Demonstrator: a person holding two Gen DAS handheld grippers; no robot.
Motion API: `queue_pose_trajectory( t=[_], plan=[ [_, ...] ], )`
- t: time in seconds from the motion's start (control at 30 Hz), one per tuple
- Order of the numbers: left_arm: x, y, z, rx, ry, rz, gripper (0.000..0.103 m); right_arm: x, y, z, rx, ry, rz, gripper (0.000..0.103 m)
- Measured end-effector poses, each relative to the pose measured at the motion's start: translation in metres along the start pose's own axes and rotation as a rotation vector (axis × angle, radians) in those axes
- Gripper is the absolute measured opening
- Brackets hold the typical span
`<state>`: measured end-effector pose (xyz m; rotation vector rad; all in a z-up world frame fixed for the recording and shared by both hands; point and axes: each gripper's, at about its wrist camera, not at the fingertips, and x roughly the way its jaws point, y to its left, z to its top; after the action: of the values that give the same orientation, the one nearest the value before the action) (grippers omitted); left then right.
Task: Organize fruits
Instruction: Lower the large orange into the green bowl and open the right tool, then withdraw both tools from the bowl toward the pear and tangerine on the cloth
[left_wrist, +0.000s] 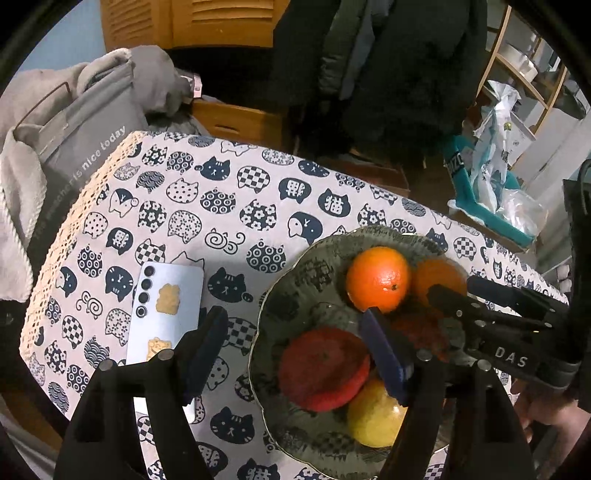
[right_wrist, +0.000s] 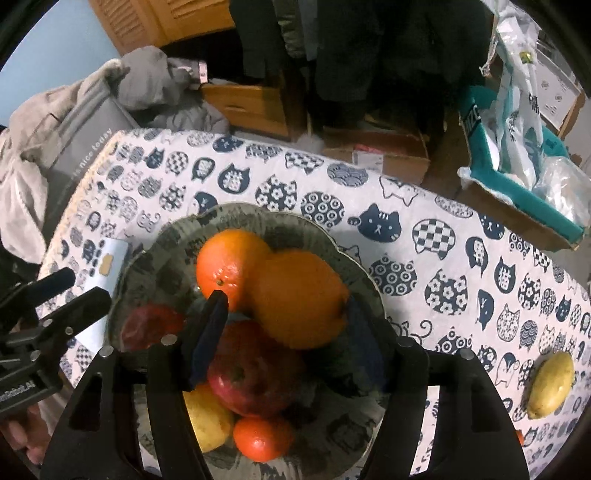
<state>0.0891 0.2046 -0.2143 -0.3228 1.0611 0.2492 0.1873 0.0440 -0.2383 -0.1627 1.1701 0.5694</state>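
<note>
A grey patterned plate (left_wrist: 295, 295) (right_wrist: 173, 236) holds several fruits: an orange (left_wrist: 378, 278) (right_wrist: 231, 267), a red fruit (left_wrist: 323, 369), a red apple (right_wrist: 255, 369), a yellow fruit (left_wrist: 373, 417) (right_wrist: 205, 417) and a small tangerine (right_wrist: 262, 439). My right gripper (right_wrist: 288, 321) is over the plate with its jaws around a large orange (right_wrist: 301, 299) (left_wrist: 439, 275), touching it on both sides. My left gripper (left_wrist: 299, 343) is open and empty above the plate's left edge. A yellow lemon (right_wrist: 550, 384) lies on the cloth to the right.
A white phone (left_wrist: 166, 317) lies on the cat-print tablecloth (left_wrist: 221, 206) left of the plate. A grey bag (left_wrist: 74, 155) and clothes sit beyond the table's left end. A teal box (right_wrist: 517, 184) with plastic bags stands at the far right.
</note>
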Motion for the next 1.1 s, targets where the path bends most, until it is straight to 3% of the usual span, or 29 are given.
queue_pose_trajectory(
  t=[0.2,0.63,0.83,1.1],
  plan=[
    [-0.015,-0.009,0.002,0.015,-0.030,-0.018,0.077,-0.028,-0.004,0.003,0.009,-0.057,-0.008,0.068],
    [-0.070,-0.028,0.004,0.050,-0.146,-0.043,0.081,-0.109,-0.007,-0.003,-0.055,-0.227,-0.169,0.072],
    [-0.098,-0.033,0.003,0.033,-0.200,-0.067,0.081,-0.150,-0.011,-0.012,-0.059,-0.322,-0.191,0.076],
    [-0.137,-0.056,-0.004,0.092,-0.277,-0.076,0.086,-0.201,-0.021,-0.028,-0.046,-0.402,-0.196,0.080]
  ],
)
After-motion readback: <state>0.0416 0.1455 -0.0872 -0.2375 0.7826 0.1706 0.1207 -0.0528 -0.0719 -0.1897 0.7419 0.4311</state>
